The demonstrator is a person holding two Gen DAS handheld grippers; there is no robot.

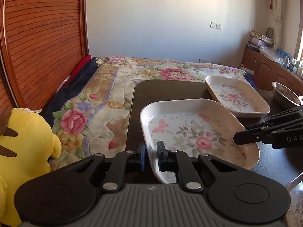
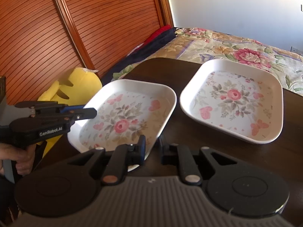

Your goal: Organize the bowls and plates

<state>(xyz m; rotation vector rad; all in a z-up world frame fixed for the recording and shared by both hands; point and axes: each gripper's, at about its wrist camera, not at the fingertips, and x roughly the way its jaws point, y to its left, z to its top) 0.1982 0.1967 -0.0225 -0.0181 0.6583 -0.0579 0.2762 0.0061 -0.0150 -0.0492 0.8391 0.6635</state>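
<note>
Two white square plates with a rose print are over a dark table (image 1: 170, 89). The near plate (image 1: 191, 132) (image 2: 125, 121) is tilted and lifted off the table. My left gripper (image 1: 151, 156) (image 2: 83, 111) is shut on its left rim. My right gripper (image 2: 152, 149) (image 1: 236, 138) is shut on its opposite rim. The far plate (image 1: 238, 96) (image 2: 233, 102) lies flat on the table. A steel bowl (image 1: 286, 94) stands at the table's right edge.
A bed with a floral blanket (image 1: 106, 102) runs along the table's far and left sides. A yellow plush toy (image 1: 24, 147) sits at the left. A wooden slatted wardrobe (image 1: 41, 37) stands behind it. A low cabinet (image 1: 265, 66) lines the right wall.
</note>
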